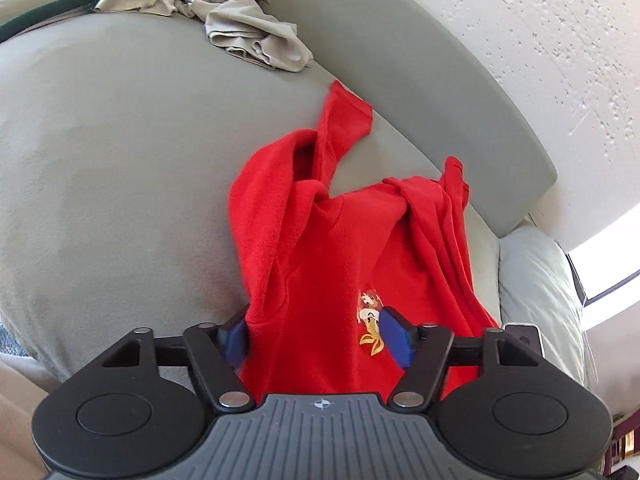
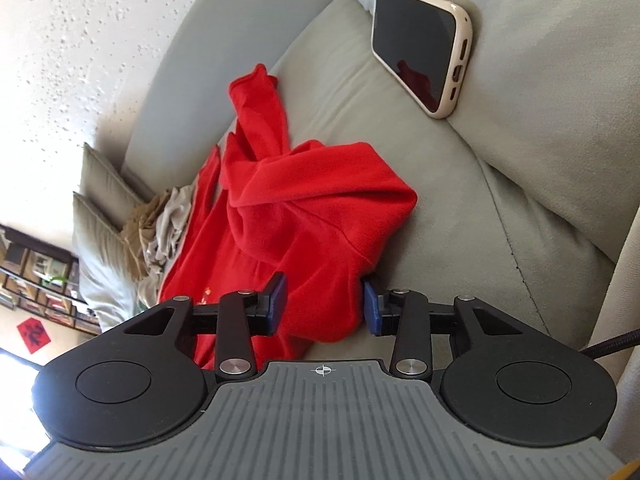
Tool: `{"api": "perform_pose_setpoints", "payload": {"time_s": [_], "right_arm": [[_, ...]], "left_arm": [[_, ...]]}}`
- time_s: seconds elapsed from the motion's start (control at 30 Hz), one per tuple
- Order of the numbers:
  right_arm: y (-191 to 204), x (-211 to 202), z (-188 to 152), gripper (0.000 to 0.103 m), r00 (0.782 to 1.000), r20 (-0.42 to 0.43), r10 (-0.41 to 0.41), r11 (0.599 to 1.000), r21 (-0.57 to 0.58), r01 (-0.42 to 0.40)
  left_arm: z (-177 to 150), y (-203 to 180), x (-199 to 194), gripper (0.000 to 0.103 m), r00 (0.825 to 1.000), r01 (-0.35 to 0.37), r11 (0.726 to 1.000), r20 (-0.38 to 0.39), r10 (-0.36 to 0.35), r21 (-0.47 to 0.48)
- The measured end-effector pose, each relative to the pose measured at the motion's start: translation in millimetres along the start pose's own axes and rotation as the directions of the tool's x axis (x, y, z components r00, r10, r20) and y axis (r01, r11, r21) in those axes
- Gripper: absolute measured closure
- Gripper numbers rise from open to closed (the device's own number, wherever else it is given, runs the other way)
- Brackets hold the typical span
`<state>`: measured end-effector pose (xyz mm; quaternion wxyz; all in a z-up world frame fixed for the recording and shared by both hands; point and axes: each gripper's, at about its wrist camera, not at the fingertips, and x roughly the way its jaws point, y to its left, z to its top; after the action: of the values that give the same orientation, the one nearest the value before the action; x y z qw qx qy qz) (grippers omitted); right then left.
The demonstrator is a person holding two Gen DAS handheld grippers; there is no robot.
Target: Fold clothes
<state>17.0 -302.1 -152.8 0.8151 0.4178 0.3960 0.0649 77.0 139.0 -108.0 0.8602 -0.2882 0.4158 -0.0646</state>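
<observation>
On the grey sofa (image 1: 120,160) the red top (image 1: 340,248) is lying rumpled, both the left gripper (image 1: 316,338) and right gripper (image 2: 325,304) standing part-open astride its hem, seemingly unpinched, risking bunching.

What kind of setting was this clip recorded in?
Most likely a home living room. A grey-green sofa carries a red hoodie and a heap of beige clothes, a phone rests on its cushion, and a dark bookshelf stands against the far wall.
</observation>
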Motion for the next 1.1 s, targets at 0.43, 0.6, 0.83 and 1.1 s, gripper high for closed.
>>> {"api": "perform_pose_setpoints", "payload": {"time_s": [0.43,0.6,0.83,1.1], "right_arm": [[72,-24,45,0.099,1.000,-0.012,0.014,0.998,-0.067,-0.015],[185,-117,101,0.099,0.941,0.198,0.275,0.945,-0.234,-0.227],[273,-272,106,0.099,0.758,0.409,0.508,0.837,-0.443,-0.322],[286,-325,98,0.099,0.676,0.474,0.564,0.803,-0.506,-0.316]], "left_arm": [[75,-55,-109,0.100,0.965,0.127,0.992,0.232,-0.118,-0.021],[118,-121,-214,0.100,0.821,0.268,0.958,0.495,-0.284,0.105],[110,-167,-322,0.100,0.620,0.345,0.911,0.674,-0.402,0.226],[119,-198,-312,0.099,0.663,0.245,0.920,0.639,-0.389,0.306]]}}
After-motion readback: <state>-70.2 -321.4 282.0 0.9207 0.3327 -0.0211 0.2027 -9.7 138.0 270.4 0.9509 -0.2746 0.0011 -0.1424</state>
